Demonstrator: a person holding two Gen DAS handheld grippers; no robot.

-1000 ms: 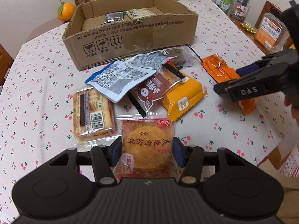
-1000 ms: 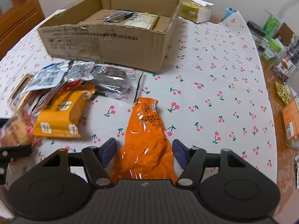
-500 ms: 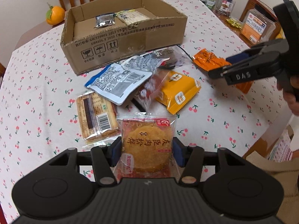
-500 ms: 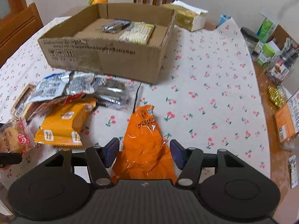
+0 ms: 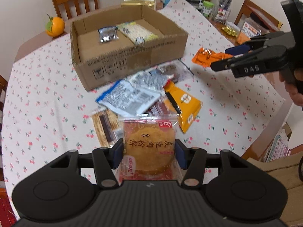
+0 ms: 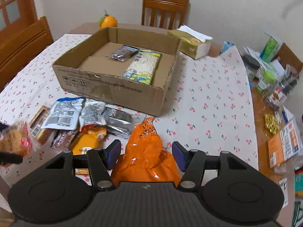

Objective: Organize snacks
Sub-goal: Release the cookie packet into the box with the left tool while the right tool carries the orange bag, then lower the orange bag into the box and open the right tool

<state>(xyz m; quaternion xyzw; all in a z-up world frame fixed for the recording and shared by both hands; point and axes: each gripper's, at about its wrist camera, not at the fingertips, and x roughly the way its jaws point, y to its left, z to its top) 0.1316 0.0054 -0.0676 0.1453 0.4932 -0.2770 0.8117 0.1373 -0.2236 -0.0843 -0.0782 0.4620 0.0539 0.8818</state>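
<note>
So far, only two snacks lie inside the cardboard box: a small dark packet and a pale yellow-trimmed pack just beside it. Most of the job remains. A loose pile of packets sits on the table just in front of the box's near wall.

The left tool grips a round pastry in a clear wrapper, raised in front of the box and above the pile. The right tool has an orange packet between its pads; it seems held, though pad contact is hard to confirm. That packet hangs to the box's front right.

Most of the box floor is bare, so there is room for both snacks. To the right of the box, the tablecloth is open; beyond it, jars and cartons crowd the table's edge.
</note>
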